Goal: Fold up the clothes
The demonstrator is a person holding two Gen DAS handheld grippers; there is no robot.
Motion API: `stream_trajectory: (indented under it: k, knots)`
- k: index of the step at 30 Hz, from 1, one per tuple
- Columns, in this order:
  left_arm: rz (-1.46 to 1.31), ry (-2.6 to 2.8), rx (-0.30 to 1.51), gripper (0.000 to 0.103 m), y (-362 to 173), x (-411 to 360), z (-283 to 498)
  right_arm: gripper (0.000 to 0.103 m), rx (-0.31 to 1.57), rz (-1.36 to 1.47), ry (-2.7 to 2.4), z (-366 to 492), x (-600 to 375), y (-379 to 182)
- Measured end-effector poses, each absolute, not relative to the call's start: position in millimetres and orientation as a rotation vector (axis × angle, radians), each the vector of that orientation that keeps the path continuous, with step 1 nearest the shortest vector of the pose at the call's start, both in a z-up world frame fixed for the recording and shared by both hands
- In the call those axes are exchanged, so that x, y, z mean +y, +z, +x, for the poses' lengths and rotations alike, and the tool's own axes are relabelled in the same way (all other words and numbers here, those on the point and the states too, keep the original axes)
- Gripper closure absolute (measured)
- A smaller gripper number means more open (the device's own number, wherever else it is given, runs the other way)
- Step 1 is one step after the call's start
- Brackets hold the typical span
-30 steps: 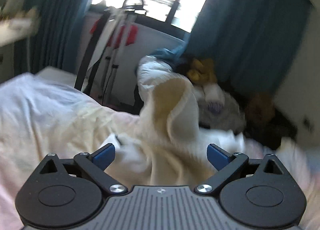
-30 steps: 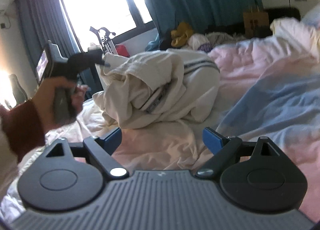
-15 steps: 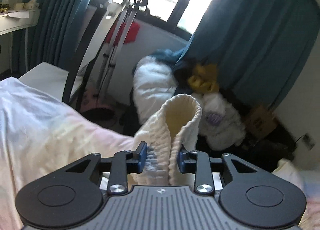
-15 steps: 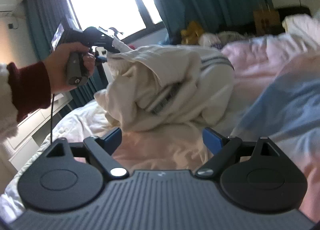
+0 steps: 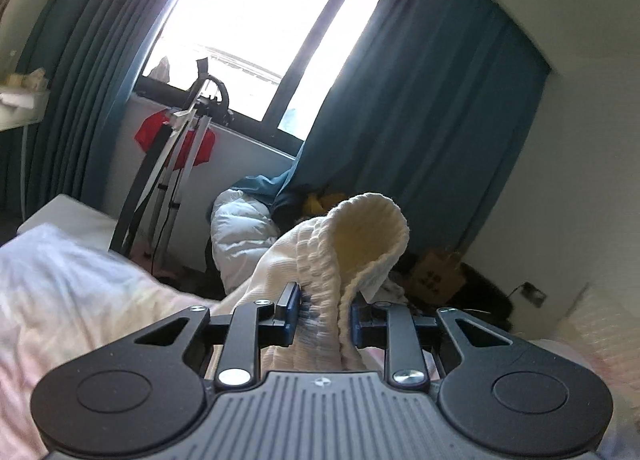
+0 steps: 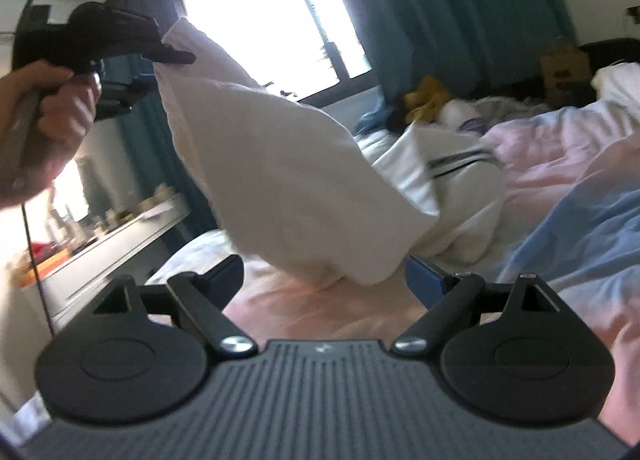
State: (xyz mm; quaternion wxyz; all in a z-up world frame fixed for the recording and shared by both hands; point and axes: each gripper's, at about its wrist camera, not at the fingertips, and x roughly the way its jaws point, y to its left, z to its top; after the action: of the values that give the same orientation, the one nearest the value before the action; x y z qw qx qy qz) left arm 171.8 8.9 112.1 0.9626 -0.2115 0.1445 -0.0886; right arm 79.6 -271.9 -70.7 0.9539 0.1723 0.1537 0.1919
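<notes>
above the bed (image 6: 560, 156), your left gripper (image 5: 322, 318) pinches the ribbed cream edge of the white garment (image 5: 340, 252); its jaws are closing, with the knit fold pressed between the blue pads (image 5: 294, 314) and a loop of it arching up past them. seen from the right wrist, your left hand (image 6: 44, 120) holds that gripper high at upper left, and the garment (image 6: 280, 180) hangs from it in a slanted sheet down to the pink bedding (image 6: 320, 308). its lower part, with dark stripes (image 6: 460, 162), lies bunched on the bed. your right gripper (image 6: 324, 278) sits low, just short of the hanging cloth; its jaws stand spread wide with nothing between them. behind the bed, teal curtains (image 5: 420, 120) frame a bright window (image 5: 256, 28), and a heap of other clothes (image 5: 240, 228) lies under it. a counter (image 6: 104, 244) with blurred small items runs along the left wall.
</notes>
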Motion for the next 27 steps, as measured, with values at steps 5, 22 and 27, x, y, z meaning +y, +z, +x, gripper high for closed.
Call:
stream_trajectory:
  k: [5,22,27]
  knots:
    - [-0.493,-0.128,0.257,0.079,65,53,110,0.014,0.371,0.238,0.476,57,-228,-70]
    - [-0.821,-0.004,0.304,0.08,-28,169,105,0.013,0.565,0.227,0.446,104,-139,-132]
    - [-0.819,0.026,0.325,0.08,-37,174,121,0.019,0.548,0.124,0.383,105,-120,-143]
